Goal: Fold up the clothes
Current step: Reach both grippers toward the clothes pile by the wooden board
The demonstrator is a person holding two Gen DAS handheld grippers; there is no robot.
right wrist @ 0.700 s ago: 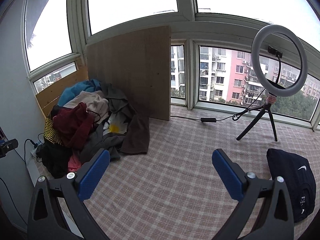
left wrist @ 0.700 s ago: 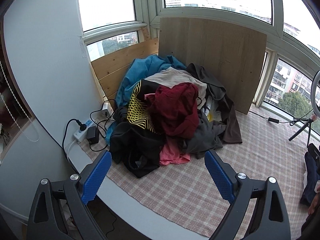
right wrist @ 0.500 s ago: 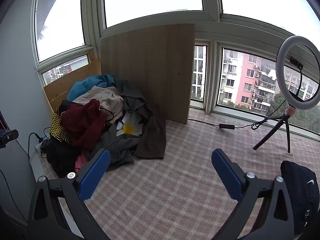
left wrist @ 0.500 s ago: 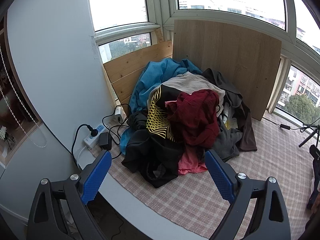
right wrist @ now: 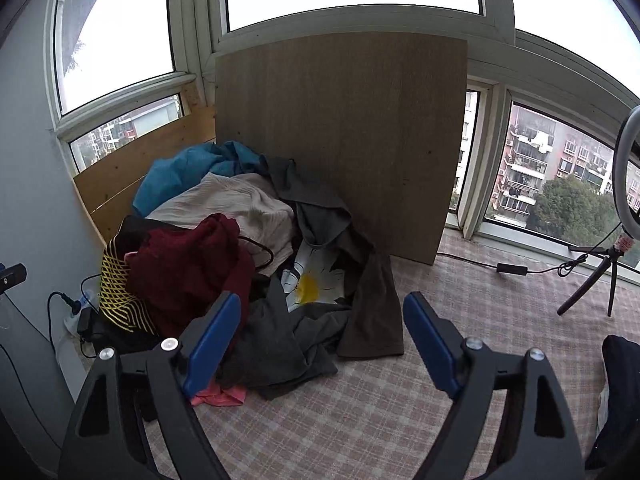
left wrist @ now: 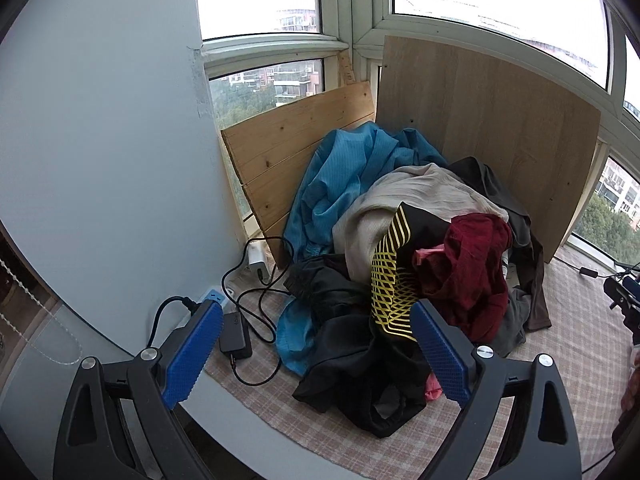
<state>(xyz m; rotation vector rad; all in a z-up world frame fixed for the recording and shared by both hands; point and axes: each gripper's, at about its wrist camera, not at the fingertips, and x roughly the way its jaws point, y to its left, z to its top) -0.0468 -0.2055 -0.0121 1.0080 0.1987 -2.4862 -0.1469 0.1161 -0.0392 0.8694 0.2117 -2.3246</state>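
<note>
A heap of clothes [left wrist: 400, 260] lies in the window corner on a checked mat [right wrist: 380, 400]. It holds a blue garment [left wrist: 344, 176], a beige one [left wrist: 408, 196], a dark red one [left wrist: 468, 268], a black piece with yellow lines [left wrist: 392, 280], grey pieces [right wrist: 288, 344] and a daisy print [right wrist: 312, 280]. My left gripper [left wrist: 316, 340] hovers open just short of the heap's near edge, nothing between its blue pads. My right gripper [right wrist: 320, 328] is open too, above the heap's grey right side. A dark folded garment [right wrist: 620, 380] lies at far right.
Two wooden boards [left wrist: 480, 128] lean against the windows behind the heap. A power strip [left wrist: 208, 296], a black adapter [left wrist: 236, 332] and cables lie left of the heap by the wall. A ring light on a tripod [right wrist: 608, 264] stands at the right, its cable along the sill.
Both grippers have moved closer to the heap and swung left: the clothes now look larger and sit more to the right in the left view, more central in the right view. Jaws stayed open.
</note>
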